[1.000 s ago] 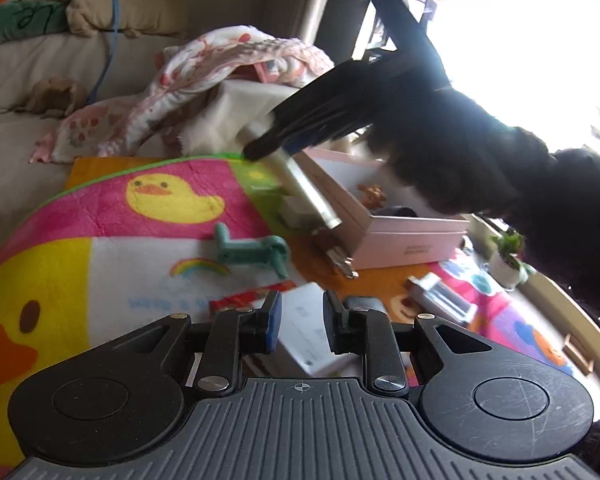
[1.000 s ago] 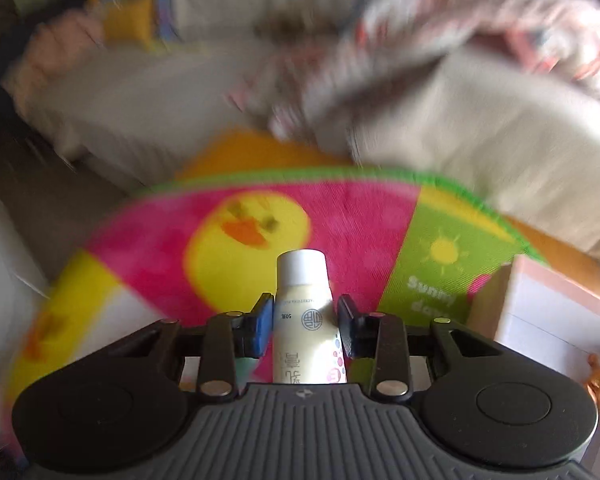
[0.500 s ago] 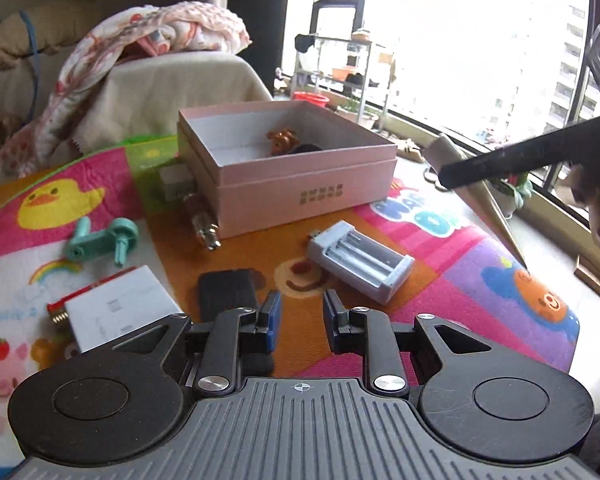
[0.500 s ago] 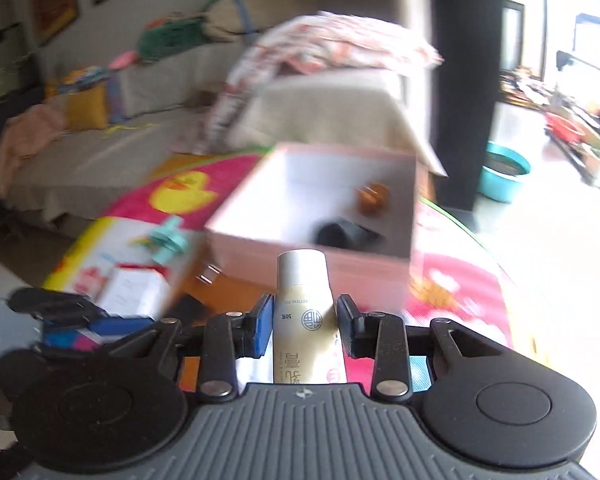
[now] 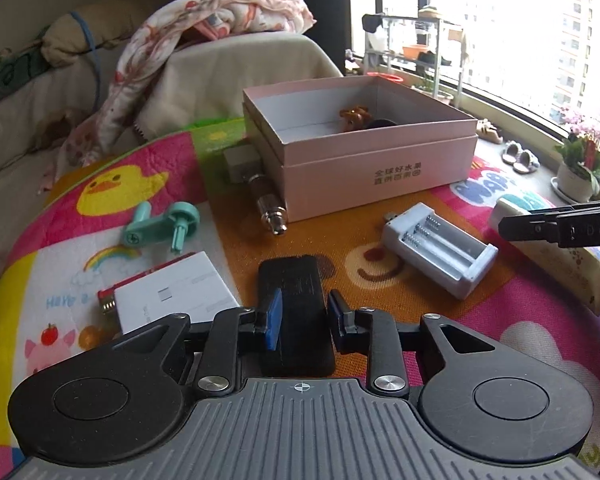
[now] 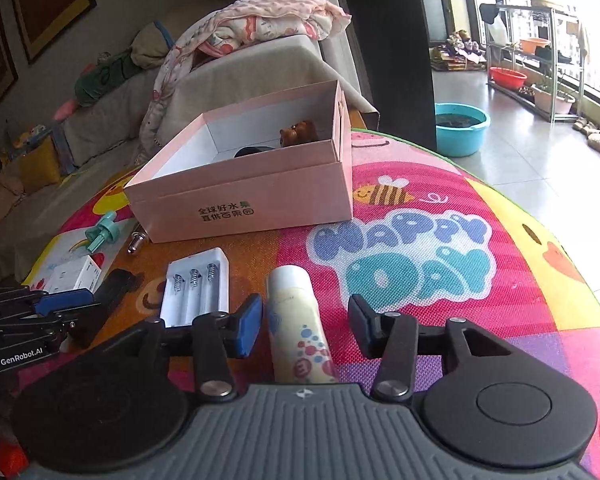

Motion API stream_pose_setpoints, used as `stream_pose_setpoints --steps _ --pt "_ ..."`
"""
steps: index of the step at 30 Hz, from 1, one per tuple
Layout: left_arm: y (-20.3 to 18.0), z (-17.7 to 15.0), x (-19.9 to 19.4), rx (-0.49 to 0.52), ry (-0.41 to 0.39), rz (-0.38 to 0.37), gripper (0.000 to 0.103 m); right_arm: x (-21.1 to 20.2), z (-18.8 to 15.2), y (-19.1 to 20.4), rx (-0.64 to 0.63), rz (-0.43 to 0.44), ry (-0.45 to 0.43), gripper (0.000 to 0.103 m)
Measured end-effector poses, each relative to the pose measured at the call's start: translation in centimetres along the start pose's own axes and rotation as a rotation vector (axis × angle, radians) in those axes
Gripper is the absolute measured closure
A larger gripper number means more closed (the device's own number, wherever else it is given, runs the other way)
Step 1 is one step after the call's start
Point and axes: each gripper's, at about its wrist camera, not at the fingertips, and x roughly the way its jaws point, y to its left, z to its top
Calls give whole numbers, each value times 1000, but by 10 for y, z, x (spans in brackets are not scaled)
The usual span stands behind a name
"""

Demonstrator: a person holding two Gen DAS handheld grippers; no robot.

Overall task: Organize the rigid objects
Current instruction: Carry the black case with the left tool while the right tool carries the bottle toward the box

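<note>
The right gripper [image 6: 302,330] is being opened, and a cream bottle [image 6: 298,330] with coloured dots is lying on the colourful mat [image 6: 440,280] between its jaws; a clear gap is being shown on both sides, so nothing is gripped. The left gripper [image 5: 302,320] is also being opened, only a little, with a flat black object [image 5: 292,300] lying between its jaws; contact with the pads cannot be told. A white battery charger [image 5: 440,250] is lying near, and the open pink box [image 6: 252,196] is standing behind, with a small brown figure [image 6: 298,132] inside.
</note>
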Motion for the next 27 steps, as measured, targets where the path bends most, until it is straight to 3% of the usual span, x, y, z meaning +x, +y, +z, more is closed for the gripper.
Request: stream_pose_setpoints --steps 4,9,12,15,17,21,27 --pt "5 4 6 -21 7 37 64 -3 -5 1 -9 -5 -27 54" --pt "8 3 6 -45 5 25 62 -1 -6 2 -12 -4 -29 50" --pt "6 2 6 -44 1 -36 40 0 -7 7 -36 -19 -32 47" --pt "1 -1 6 -17 -10 -68 28 1 -8 10 -55 -27 -30 45" --pt "2 -2 5 -34 -20 -65 28 1 -8 11 -58 -29 -30 45" --pt "12 -2 7 -67 -18 -9 40 1 -8 10 -56 -29 -30 45" --pt "12 -1 11 -94 4 -64 45 2 -8 11 -64 -25 -28 41"
